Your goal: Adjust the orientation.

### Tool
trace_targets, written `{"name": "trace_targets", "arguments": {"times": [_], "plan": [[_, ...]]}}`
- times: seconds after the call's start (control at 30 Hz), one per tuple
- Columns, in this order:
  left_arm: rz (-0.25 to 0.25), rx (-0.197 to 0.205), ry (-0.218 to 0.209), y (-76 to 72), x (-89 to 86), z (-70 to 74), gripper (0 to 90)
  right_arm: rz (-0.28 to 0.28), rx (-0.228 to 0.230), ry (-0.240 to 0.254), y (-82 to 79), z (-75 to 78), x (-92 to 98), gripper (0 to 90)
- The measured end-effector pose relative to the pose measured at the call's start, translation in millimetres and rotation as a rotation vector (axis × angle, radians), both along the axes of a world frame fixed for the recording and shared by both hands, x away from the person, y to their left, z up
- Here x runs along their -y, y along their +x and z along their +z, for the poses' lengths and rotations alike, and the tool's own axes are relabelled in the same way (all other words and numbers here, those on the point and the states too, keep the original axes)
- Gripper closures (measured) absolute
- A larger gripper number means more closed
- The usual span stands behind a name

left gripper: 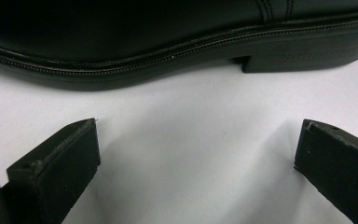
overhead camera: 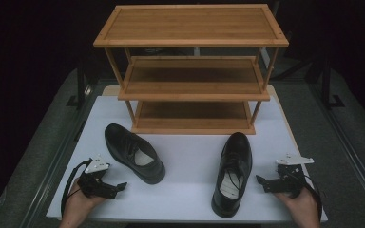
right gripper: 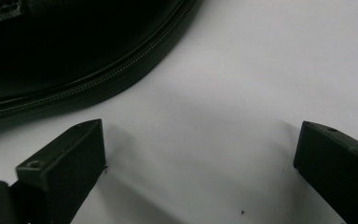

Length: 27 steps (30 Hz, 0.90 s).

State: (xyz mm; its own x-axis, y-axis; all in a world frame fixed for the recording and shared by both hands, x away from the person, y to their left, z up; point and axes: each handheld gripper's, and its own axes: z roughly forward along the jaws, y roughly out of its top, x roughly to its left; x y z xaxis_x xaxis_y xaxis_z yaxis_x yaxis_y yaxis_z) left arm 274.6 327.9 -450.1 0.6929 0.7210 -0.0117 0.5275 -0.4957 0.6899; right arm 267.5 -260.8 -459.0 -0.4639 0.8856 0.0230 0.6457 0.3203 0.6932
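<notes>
Shoes (overhead camera: 134,153) beside bare wooden rack (overhead camera: 192,71)

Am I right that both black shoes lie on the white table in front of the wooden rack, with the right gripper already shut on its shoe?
Not quite. The right gripper is open, its jaws apart and short of the right shoe, as the right gripper view shows. The rest stands.

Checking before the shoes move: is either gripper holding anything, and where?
Nothing is held: left gripper and right gripper are open, apart from both shoes.
</notes>
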Motion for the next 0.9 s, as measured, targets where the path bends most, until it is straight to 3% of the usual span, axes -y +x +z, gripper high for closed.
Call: {"name": "trace_targets", "arguments": {"times": [0.17, 0.2, 0.23, 0.27, 0.33, 0.5, 0.83, 0.9], "plan": [[0.016, -0.013, -0.008, -3.3, -4.5, 4.5, 2.2, 0.001, 0.001, 0.002, 0.1, 0.0, 0.2, 1.4], [0.005, -0.011, -0.036, -5.5, -8.5, 9.3, 8.2, 0.000, 0.000, 0.001, 0.1, 0.0, 0.2, 1.4], [0.005, -0.011, -0.036, -5.5, -8.5, 9.3, 14.5, 0.000, 0.000, 0.001, 0.1, 0.0, 0.2, 1.4], [0.002, -0.020, -0.057, -6.8, -11.9, 14.8, 16.5, 0.000, 0.000, 0.001, 0.1, 0.0, 0.0, 1.4], [-0.003, -0.022, -0.043, -7.3, -15.0, 19.3, 19.5, 0.000, 0.000, 0.001, 0.2, 0.1, 0.1, 1.4], [-0.020, -0.029, -0.076, -7.1, -24.4, 26.9, 44.1, 0.000, -0.001, 0.000, 0.2, 0.1, 0.1, 1.4], [0.028, -0.037, -0.057, 10.4, -31.9, 41.3, 80.3, 0.002, 0.002, -0.002, 0.2, 0.0, 0.1, 1.4], [0.030, -0.032, -0.055, 12.7, -32.7, 43.1, 83.4, 0.000, -0.001, -0.001, 0.1, 0.1, -0.1, 1.4]]}}
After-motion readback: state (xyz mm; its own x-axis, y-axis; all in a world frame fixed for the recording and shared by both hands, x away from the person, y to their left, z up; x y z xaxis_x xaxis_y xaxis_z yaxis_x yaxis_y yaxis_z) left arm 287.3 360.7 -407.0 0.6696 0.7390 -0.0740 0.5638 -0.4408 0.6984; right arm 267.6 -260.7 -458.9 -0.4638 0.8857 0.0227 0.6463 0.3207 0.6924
